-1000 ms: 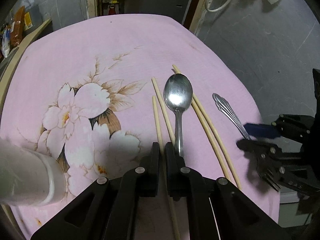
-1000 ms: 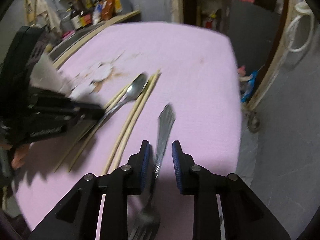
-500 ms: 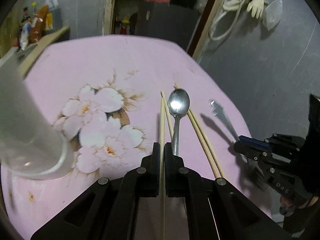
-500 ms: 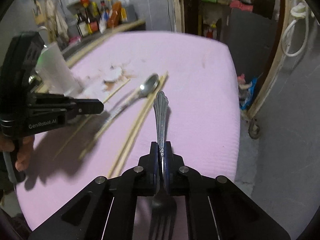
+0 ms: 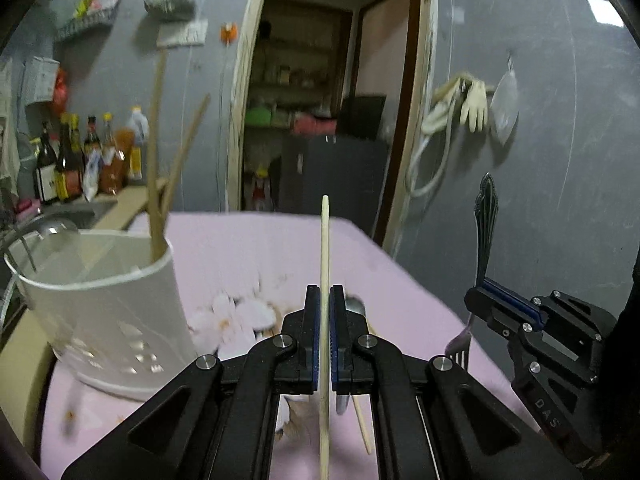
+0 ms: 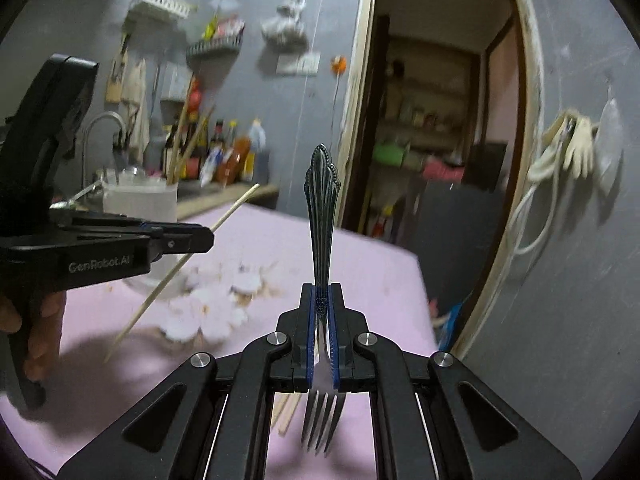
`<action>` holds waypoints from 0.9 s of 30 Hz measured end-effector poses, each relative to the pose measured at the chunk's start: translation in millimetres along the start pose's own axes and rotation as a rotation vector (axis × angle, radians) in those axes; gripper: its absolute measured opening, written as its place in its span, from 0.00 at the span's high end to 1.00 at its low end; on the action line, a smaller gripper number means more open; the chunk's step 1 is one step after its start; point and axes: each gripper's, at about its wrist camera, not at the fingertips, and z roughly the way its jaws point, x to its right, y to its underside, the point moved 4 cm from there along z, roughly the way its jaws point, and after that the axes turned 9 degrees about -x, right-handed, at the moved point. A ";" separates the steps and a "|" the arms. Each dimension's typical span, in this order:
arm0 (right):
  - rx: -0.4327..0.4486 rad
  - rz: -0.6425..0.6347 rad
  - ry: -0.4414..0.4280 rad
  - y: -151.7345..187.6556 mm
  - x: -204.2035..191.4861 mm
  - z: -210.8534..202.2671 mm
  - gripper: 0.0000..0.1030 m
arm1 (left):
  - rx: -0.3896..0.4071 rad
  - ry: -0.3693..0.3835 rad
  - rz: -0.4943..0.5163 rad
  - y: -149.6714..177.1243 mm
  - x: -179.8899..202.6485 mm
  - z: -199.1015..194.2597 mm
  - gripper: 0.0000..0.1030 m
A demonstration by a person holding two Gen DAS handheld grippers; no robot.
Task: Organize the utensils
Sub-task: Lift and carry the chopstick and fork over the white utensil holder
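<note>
Left wrist view: the left hand-held gripper (image 5: 325,332) points forward over the surface (image 5: 400,292), tipped only slightly downward. Its jaws are pressed tight on one pale chopstick (image 5: 325,240), which runs up between the pads and sticks out ahead, clear of the pink flowered cloth. To the left stands one white utensil holder (image 5: 108,312) with holes low in its wall; two chopsticks in the holder (image 5: 154,184) lean out of its mouth. Under the jaws, on the cloth, part of one spoon (image 5: 356,306) shows, and beside it one more loose chopstick (image 5: 362,420); other pieces there are hidden by the gripper. At the right edge the right hand-held gripper (image 5: 480,292) holds one fork (image 5: 485,224) with the handle upward and the tines down.

Right wrist view: on the left, a hand (image 6: 36,332) grips the handle of the left tool, whose chopstick slants across in front of the holder. In the middle, the right tool's jaws are clamped on the neck of the fork, having just closed on it, handle ahead and four tines toward the camera, lifted off the cloth. Chopstick ends (image 6: 290,412) lie on the cloth below.
</note>
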 end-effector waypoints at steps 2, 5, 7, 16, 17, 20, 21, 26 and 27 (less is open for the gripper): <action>0.033 0.007 0.006 -9.8 0.2 -1.3 0.97 | 0.034 0.005 -0.011 -4.7 2.6 -6.7 0.98; 0.086 0.010 0.010 -27.8 -3.2 -7.9 0.97 | 0.083 -0.007 -0.019 -13.7 -2.3 -23.8 0.98; 0.119 0.009 0.009 -39.8 -7.1 -11.8 0.97 | 0.117 -0.014 -0.021 -22.1 -6.2 -34.9 0.98; 0.258 -0.003 -0.036 -88.8 -26.9 -25.4 0.97 | 0.258 -0.065 -0.015 -66.0 -33.2 -84.8 0.98; 0.267 -0.004 -0.046 -93.0 -29.6 -25.6 0.97 | 0.271 -0.071 -0.018 -70.1 -38.6 -89.8 0.98; 0.297 -0.009 -0.080 -107.0 -39.4 -25.8 0.97 | 0.298 -0.083 -0.038 -81.4 -56.3 -104.8 0.98; 0.304 -0.008 -0.091 -110.6 -42.2 -26.0 0.97 | 0.305 -0.088 -0.045 -84.7 -62.2 -109.5 0.98; 0.334 0.014 -0.182 -132.5 -58.0 -18.0 0.97 | 0.340 -0.102 -0.114 -100.8 -104.7 -134.4 0.98; 0.335 0.025 -0.207 -137.1 -61.5 -14.9 0.97 | 0.344 -0.101 -0.136 -103.8 -116.2 -138.1 0.98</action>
